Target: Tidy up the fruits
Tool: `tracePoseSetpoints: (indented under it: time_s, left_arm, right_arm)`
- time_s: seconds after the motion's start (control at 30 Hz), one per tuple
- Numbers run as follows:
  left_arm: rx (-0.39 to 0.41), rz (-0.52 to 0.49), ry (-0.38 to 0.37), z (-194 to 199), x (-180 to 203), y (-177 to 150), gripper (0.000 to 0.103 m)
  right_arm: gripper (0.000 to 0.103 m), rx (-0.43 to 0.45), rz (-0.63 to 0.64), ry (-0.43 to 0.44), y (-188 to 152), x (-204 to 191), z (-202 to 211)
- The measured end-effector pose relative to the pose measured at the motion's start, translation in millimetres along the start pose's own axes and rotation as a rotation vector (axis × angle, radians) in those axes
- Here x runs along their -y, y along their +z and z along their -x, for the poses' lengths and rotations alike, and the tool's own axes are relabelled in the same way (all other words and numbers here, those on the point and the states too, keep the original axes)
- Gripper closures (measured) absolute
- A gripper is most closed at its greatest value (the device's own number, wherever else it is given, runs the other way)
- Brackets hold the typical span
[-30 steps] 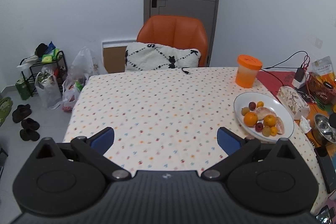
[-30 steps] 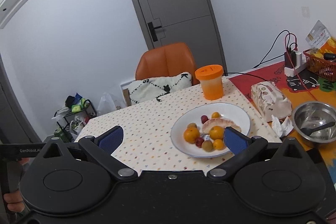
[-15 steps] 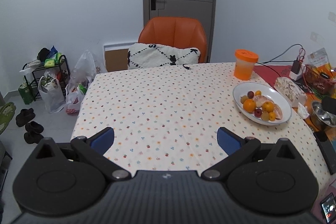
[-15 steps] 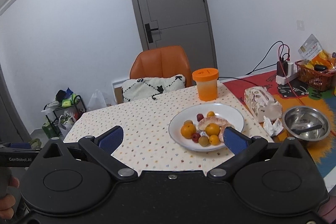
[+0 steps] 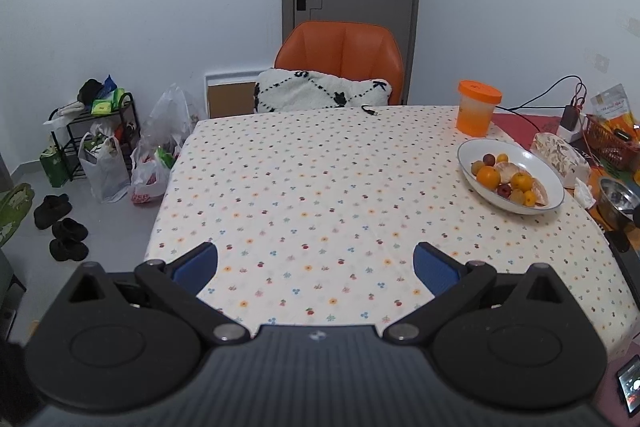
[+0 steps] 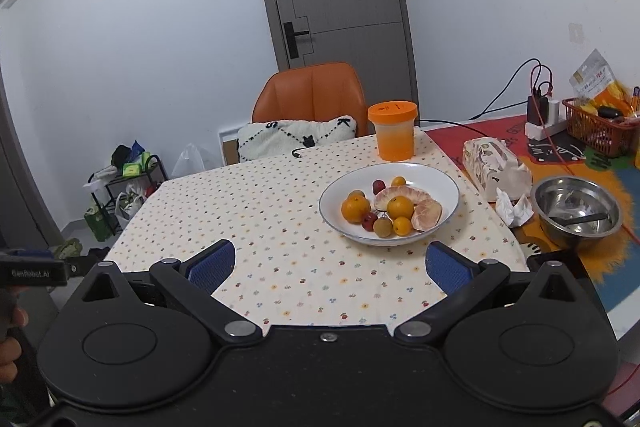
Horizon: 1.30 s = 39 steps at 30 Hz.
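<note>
1. Fingers of both grippers stand spread wide with nothing between them. Left gripper (image 5: 315, 263) hangs over the near edge of the table (image 5: 304, 187); right gripper (image 6: 328, 267) likewise, with the plate (image 6: 436, 183) just ahead of its right finger.

2. Change over the last second: both views have pulled back and risen. In the left view the plate (image 5: 472, 155) has slid from beside the right finger to well ahead and right of it. In the right view it has gone from level with the right finger to clear ahead of it. Fruit has not shifted.

3. My reading: I am backing away, not reaching. All the fruit lies gathered on the plate and none on the cloth. That fits a finished gathering, or a pause before sorting the pile out; I cannot tell which.

4. Count on the plate, right view:
   - oranges (image 6: 355, 209): two large
   - small orange fruits (image 6: 402, 225): two
   - red fruits (image 6: 369, 220): two
   - olive-green fruits (image 6: 383, 227): two
   - peeled citrus pieces (image 6: 427, 215): two

5. Elsewhere: one cup (image 6: 394, 135) beyond the plate, one steel bowl (image 6: 576, 207) right of the right finger.
</note>
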<state>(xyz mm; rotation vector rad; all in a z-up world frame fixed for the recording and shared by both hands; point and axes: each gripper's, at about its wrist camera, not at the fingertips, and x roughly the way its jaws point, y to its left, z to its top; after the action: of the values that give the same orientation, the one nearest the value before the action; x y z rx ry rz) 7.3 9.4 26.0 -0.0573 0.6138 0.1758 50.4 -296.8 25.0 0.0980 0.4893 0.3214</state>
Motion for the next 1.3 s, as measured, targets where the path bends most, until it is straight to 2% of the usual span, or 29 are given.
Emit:
tracePoseSetpoints:
  time_s: [1.3]
  left_arm:
    - [0.015, -0.014, -0.018, 5, 7, -2, 0.000]
  right_arm:
    - [0.000, -0.020, 0.024, 0.037, -10, -13, -4]
